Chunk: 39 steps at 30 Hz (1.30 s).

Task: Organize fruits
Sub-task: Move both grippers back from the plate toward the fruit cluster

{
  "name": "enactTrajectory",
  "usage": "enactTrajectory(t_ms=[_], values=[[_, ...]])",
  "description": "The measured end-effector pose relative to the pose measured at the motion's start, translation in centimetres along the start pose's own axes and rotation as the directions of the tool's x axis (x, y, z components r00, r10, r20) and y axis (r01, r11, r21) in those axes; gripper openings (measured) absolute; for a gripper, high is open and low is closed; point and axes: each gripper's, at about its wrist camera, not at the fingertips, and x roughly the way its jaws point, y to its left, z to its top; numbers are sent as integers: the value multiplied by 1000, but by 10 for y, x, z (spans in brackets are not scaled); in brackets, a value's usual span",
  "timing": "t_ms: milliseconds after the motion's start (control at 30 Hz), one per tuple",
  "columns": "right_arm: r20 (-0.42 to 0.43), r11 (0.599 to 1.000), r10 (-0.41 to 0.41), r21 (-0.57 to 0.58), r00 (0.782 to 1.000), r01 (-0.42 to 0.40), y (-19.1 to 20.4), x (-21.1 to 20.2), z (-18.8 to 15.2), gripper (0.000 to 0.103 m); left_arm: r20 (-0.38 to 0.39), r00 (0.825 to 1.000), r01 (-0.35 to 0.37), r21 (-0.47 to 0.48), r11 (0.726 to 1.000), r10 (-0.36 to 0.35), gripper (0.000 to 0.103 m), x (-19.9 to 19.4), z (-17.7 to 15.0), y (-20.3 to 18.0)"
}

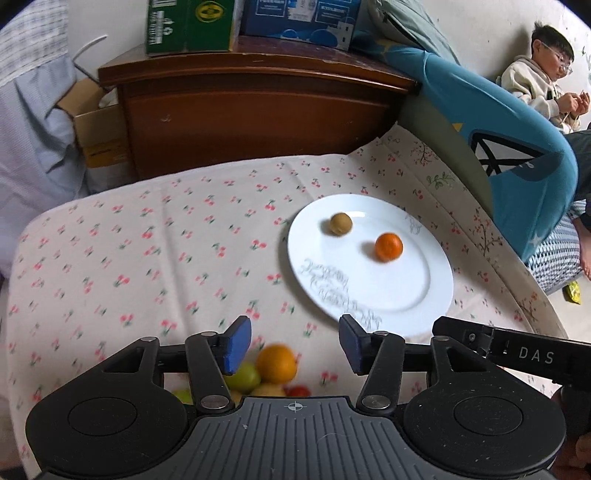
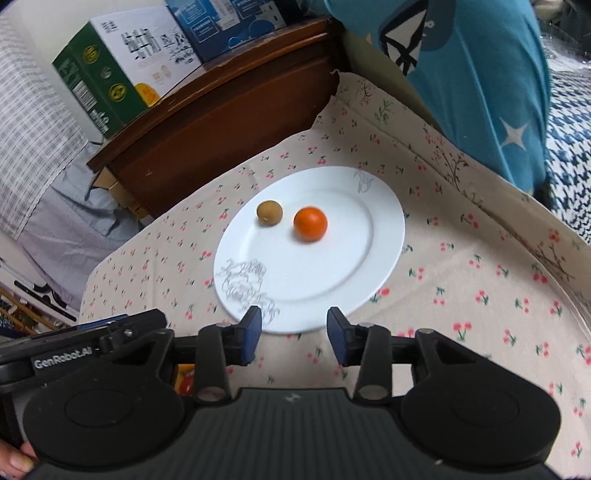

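A smooth, round white plate (image 2: 384, 229) with a glossy glaze and grey line drawings on its rim lies flat on the counter (image 2: 461, 295), which is draped in a cream cloth printed with small red cherries. On the plate's far half sit two small round fruits, close together but apart: a bright orange tangerine (image 2: 310, 223) with a shiny skin and, just to its left, a dull brownish-green fruit (image 2: 269, 212) with a matte skin. In the left wrist view the same plate (image 1: 424, 295), tangerine (image 1: 388, 246) and brownish-green fruit (image 1: 340, 223) appear slightly blurred. Nearer than the plate's near-left rim, a cluster of fruit lies on the cloth under the left claw (image 1: 295, 345): an orange (image 1: 276, 362) on top, a green fruit (image 1: 242, 377) beside it, and bits of yellow and red fruit mostly hidden by the claw's body. The left claw's flat blue pads (image 1: 236, 343) stand spread wide, gripping nothing, above the cluster. The right claw (image 2: 294, 334) hovers at the plate's near rim, its blue pads (image 2: 251, 334) likewise spread apart and empty, touching nothing. Beyond the plate stands a dark, polished wooden cabinet (image 2: 221, 122) carrying a green and white cardboard box (image 2: 110, 77) and a blue box (image 2: 229, 26).
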Motion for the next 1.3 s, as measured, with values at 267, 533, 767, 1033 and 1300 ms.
enactTrajectory(t_ms=[267, 533, 767, 1033, 1300], values=[[-16, 999, 0, -40, 1000, 0, 10, -21, -30, 41, -33, 999, -25, 1, 1000, 25, 55, -22, -30, 9], [-25, 998, -17, -66, 1000, 15, 15, -36, -60, 43, -76, 997, -16, -47, 999, 12, 59, -29, -67, 17], [-48, 996, -45, -83, 998, 41, 17, -38, -80, 45, -106, 994, -29, -92, 995, 19, 61, -34, -90, 22], [-70, 996, -65, -70, 995, 60, 15, -40, -94, 45, -116, 993, -43, -81, 996, 34, 66, -34, -104, 18], [-68, 995, -87, -49, 994, 84, 10, -42, -100, 45, -105, 994, -45, -26, 999, 42, 66, -32, -113, 12]])
